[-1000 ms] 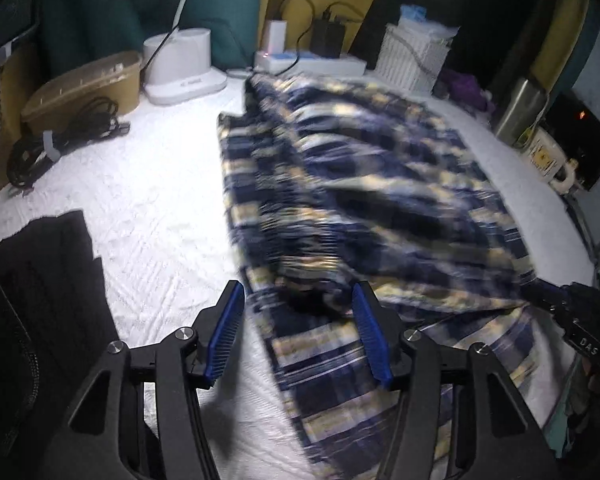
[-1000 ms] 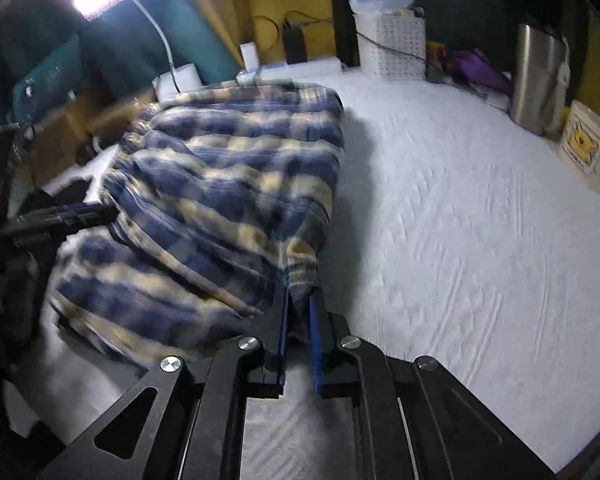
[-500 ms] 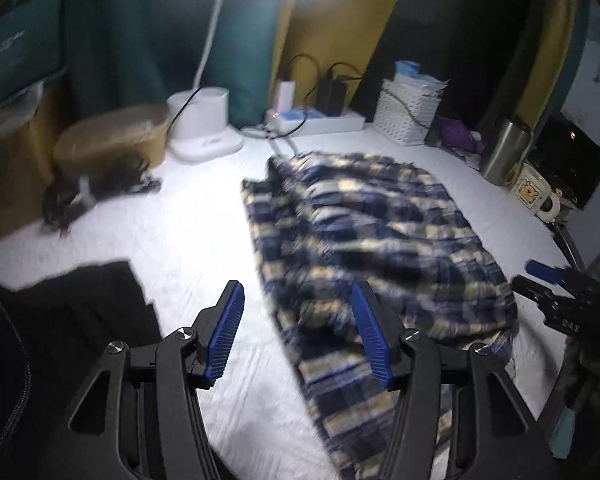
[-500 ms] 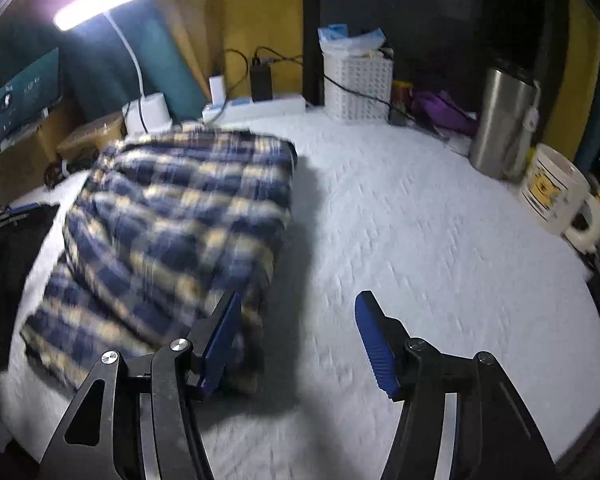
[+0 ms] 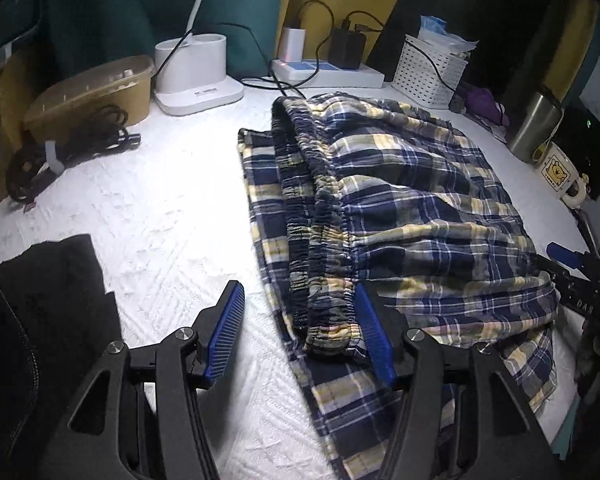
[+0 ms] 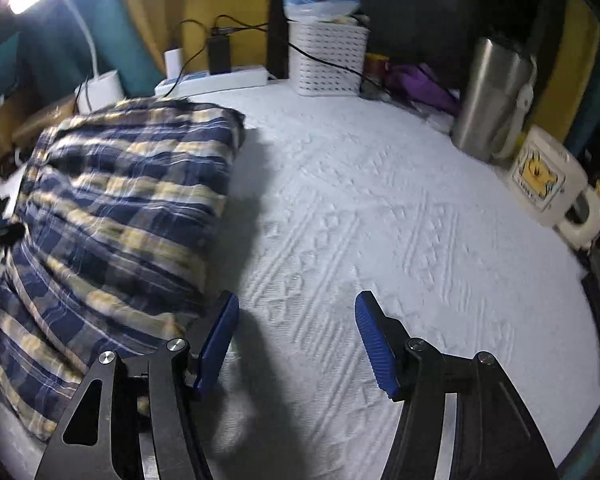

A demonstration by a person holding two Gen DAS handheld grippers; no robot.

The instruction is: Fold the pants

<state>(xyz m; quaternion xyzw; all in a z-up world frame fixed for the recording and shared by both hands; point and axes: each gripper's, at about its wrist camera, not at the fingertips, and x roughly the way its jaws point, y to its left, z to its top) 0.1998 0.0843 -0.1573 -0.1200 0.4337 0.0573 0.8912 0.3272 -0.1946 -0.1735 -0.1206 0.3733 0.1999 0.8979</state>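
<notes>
Once clamped tight on an edge of the pants (image 5: pixel 400 200) a sec ago, now let go. R gripper (image 6: pixel 297 300): just been opening, wide apart at present, nothing btw the pads, drawn off over bare cover (image 5: pixel 160 208) just right of the plaid bundle. Reads as one fold laid down & released, not as a slip.

L gripper (image 5: pixel 298 292): wide too, no pinch. Near end of waistband (image 5: pixel 324 216) lying btw the pads, right pad touching cloth, left pad clear over cover. Backed off half a sec ago, now in again at that corner. Prob. lining up next grab or a tidy-up.

Pants: mid-cover, stretching toward far edge by power strip (image 5: pixel 328 72), doubled over w/ waistband on top. Lower layer poking out along left side & near edge, so not square yet; likely needs a further fold.

Count:
- pants ×1
- grippers ×2
- power strip ×1, w/ 2 chargers plugged in
- lamp base (image 5: pixel 196 76) ×1, far left
- brown tub (image 5: pixel 88 88) ×1, far-left corner
- coiled cable (image 5: pixel 72 144) ×1, beside tub
- white basket (image 6: pixel 328 56) ×1, far edge
- steel tumbler (image 6: pixel 496 92) ×1, right edge
- mug (image 6: pixel 540 180) ×1, right edge, near tumbler
- black cloth (image 5: pixel 52 280) ×1, near-left corner
</notes>
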